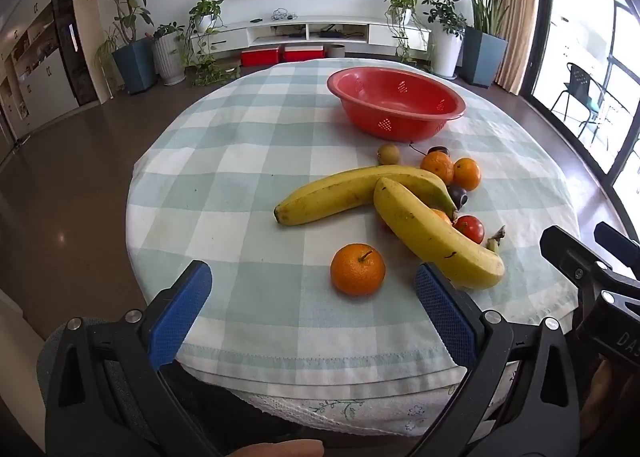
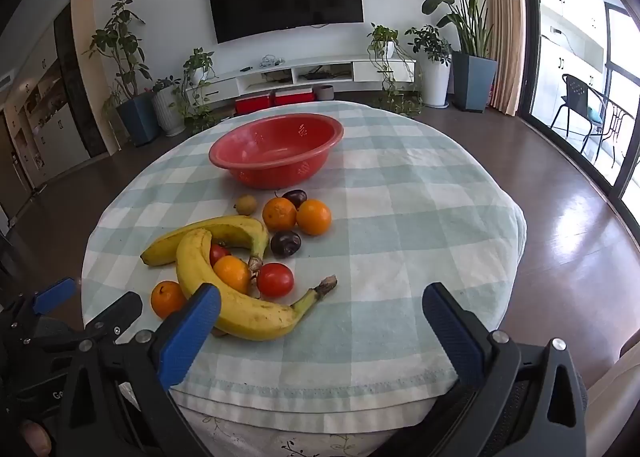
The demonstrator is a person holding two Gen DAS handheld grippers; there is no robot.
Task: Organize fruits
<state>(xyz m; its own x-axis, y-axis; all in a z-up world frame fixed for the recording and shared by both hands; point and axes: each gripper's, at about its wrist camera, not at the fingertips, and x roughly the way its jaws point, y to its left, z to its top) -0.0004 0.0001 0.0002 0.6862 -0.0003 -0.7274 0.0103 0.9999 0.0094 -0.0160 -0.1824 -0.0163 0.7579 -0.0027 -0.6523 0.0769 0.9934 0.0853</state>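
A: Two grippers in frame, both over the near edge of the table (image 1: pixel 240 145), both tilted down at it. Left gripper (image 1: pixel 313 289) has its jaws spread as wide as they go, nothing between the blue pads (image 1: pixel 180 315). Right gripper (image 2: pixel 321 309) is the same: fully spread, holding nothing.

B: Any contact with the fruit?

A: None that I can see. In the left wrist view a lone mandarin (image 1: pixel 357 269) sits on the cloth between the finger lines but clear of both pads. The near banana (image 1: pixel 436 235) ends just beside the left gripper's right-hand pad; touching or not, can't tell.

B: Where's the rest?

A: All on the checked tablecloth (image 2: pixel 400 217), in one cluster between the near edge and the red bowl (image 2: pixel 276 151). The bowl stands toward the far edge and looks empty inside. Far banana (image 2: pixel 208 235) lies under the tip of the near one, the two crossing. In the curve between them: an orange fruit (image 2: pixel 232 273), a red tomato (image 2: pixel 219 253) partly hidden, another red tomato (image 2: pixel 275 279) just beside the far banana's stem.

B: And nearer the bowl?

A: Two oranges (image 2: pixel 296 215) touching each other, a dark plum (image 2: pixel 285 243) just on their near side, another dark fruit (image 2: pixel 296 197) behind them, a small yellowish-green fruit (image 2: pixel 245 204) to the left. None of them touch the bowl.

B: Person visible?

A: Only a fingertip (image 1: pixel 280 449) at the bottom of the left wrist view.
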